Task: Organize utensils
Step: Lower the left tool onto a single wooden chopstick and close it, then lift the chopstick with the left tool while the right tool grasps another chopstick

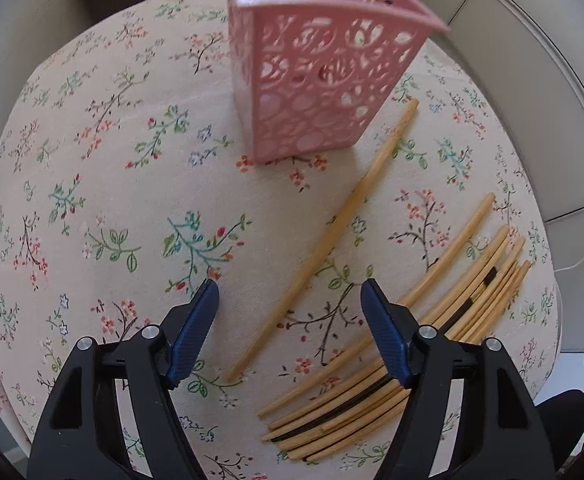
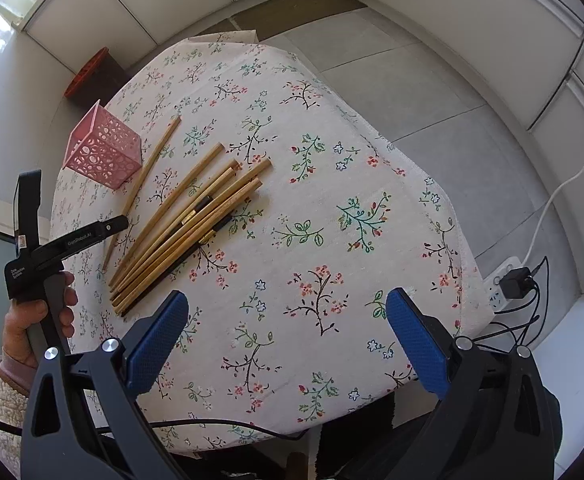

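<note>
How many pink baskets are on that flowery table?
1. The pink basket stands upright on the tablecloth, beside a lone chopstick. No other shows.

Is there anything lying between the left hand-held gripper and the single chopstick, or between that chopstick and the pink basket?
Nothing visible. The left hand-held gripper is open, with the single chopstick lying between its fingers on bare tablecloth. The chopstick's far end reaches beside the pink basket; the chopstick pile lies off to the side.
</note>
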Available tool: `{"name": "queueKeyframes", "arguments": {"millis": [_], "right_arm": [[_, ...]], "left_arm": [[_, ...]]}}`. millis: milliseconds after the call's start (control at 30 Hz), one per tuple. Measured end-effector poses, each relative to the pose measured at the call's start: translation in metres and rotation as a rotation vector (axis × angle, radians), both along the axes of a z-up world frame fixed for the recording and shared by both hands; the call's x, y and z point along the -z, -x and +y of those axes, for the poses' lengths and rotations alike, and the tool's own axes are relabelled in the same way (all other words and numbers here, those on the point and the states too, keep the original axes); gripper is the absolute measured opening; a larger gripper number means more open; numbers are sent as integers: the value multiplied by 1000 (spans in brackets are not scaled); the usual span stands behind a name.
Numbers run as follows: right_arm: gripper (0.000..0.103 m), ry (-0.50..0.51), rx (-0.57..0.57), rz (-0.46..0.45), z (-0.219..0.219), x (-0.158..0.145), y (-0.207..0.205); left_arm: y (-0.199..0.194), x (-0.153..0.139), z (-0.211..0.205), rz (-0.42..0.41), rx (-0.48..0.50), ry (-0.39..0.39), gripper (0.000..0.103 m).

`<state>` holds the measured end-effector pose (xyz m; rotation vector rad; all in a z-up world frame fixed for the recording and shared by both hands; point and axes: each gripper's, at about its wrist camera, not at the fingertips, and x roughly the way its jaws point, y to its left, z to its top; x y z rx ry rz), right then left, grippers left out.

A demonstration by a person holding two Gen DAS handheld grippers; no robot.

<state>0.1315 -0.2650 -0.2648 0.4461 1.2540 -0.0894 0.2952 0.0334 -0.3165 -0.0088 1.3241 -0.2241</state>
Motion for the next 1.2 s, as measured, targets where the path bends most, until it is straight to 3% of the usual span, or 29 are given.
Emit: {"name": "queueKeyframes", "arguments": {"millis": [100, 200, 267, 333, 467, 633, 900, 1033, 1100, 1200], "right_arm": [[96, -1, 7, -1, 1, -1, 1], [96, -6, 6, -6, 2, -3, 3], [96, -3, 6, -7, 3, -4, 4], [96, -6, 8, -4, 5, -4, 5], [96, 3, 15, -17, 5, -10, 11], [96, 22, 49, -28, -3, -13, 13], [96, -4, 100, -10, -8, 2, -5], [96, -203, 196, 71, -15, 29, -25], [91, -323, 260, 123, -17, 43, -35], [72, -415, 283, 120, -12, 47, -60]], "left_arm": [[11, 2, -2, -9, 32, -57, 58], [24, 5, -3, -2, 60, -97, 58], [29, 6, -2, -23, 47, -126, 48], [28, 4, -2, -20, 34, -125, 12], [25, 7, -16, -24, 83, -175, 9], [39, 2, -24, -59, 81, -173, 6], [97, -96, -17, -247, 167, -131, 4], [132, -137, -14, -324, 167, -95, 4], [139, -156, -6, -356, 155, -77, 4], [152, -181, 1, -397, 130, -45, 4]]}}
